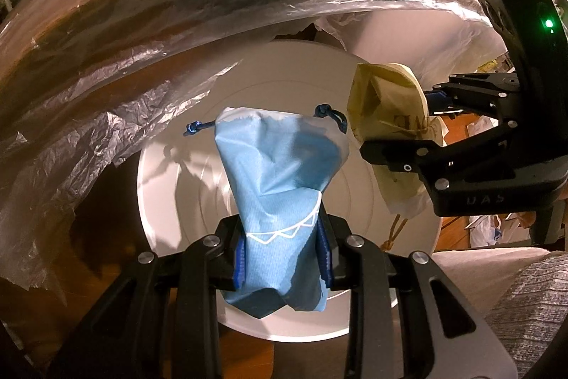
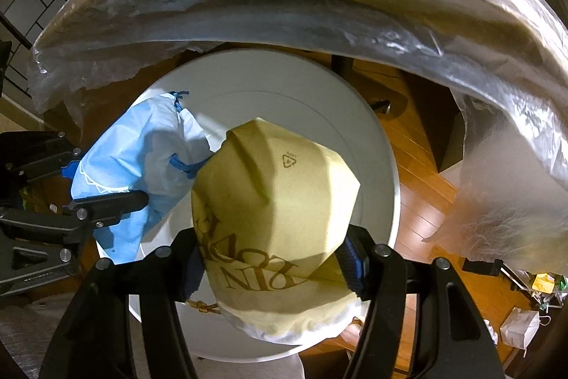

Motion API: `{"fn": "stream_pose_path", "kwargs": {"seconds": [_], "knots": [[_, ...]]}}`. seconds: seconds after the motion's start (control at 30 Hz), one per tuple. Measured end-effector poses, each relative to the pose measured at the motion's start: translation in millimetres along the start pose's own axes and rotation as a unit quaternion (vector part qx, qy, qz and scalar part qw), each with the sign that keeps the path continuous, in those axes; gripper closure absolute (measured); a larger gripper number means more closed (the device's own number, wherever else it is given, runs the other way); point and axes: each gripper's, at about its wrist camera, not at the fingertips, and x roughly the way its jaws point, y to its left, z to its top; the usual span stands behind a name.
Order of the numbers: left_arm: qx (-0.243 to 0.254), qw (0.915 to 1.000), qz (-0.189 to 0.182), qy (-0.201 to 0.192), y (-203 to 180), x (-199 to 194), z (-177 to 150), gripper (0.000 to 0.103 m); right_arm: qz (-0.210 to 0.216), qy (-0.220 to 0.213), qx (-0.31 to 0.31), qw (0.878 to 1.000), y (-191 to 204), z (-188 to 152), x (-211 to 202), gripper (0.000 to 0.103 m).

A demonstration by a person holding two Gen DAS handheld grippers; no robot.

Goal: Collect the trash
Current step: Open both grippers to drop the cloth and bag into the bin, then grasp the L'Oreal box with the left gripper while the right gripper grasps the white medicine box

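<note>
Above one round white lid [image 1: 170, 201], beside one plastic-lined bin [image 1: 177, 6], two bags hang: the left tool [image 1: 280, 258] pinches one blue drawstring pouch [image 1: 280, 166], the right tool [image 2: 277, 265] clasps one tan bag [image 2: 273, 187].

Lettering on tan bag [image 2: 280, 212] partly hidden

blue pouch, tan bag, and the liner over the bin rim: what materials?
Blue pouch: thin woven-looking fabric or nonwoven, matte, fine weave texture, soft folds, cord drawstring. Held in the left gripper.
Tan bag: likely paper, matte, with sharp creases, printed lettering and a recycling mark. Held in the right gripper.
Liner: thin clear plastic film, glossy, wrinkled, see-through.
</note>
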Motion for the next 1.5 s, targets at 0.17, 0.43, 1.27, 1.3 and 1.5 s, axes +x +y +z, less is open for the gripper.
{"fn": "stream_pose_path", "kwargs": {"seconds": [0.17, 0.43, 1.27, 1.3, 1.5], "knots": [[-0.014, 0.9999, 0.004, -0.004, 6.0, 0.0, -1.0, 0.056, -0.016, -0.01, -0.001, 1.0, -0.4, -1.7, -5.2, 0.022], [-0.006, 0.9991, 0.023, -0.034, 8.7, -29.8, -6.4, 0.04, -0.013, -0.038, -0.007, 0.999, -4.4, -7.2, -39.5, 0.02], [-0.109, 0.9648, 0.102, -0.217, 90.2, -127.6, 146.2, 0.002, -0.08, -0.201, 0.025, 0.976, -49.1, 60.8, -117.6, 0.004], [-0.114, 0.9651, 0.099, -0.214, 94.0, -123.3, 150.1, 0.002, -0.081, -0.199, 0.025, 0.976, -49.7, 63.5, -115.5, 0.004], [-0.13, 0.9672, 0.109, -0.189, 107.7, -105.7, 150.3, 0.002, -0.081, -0.193, 0.015, 0.978, -47.8, 72.1, -107.2, 0.004]]}}
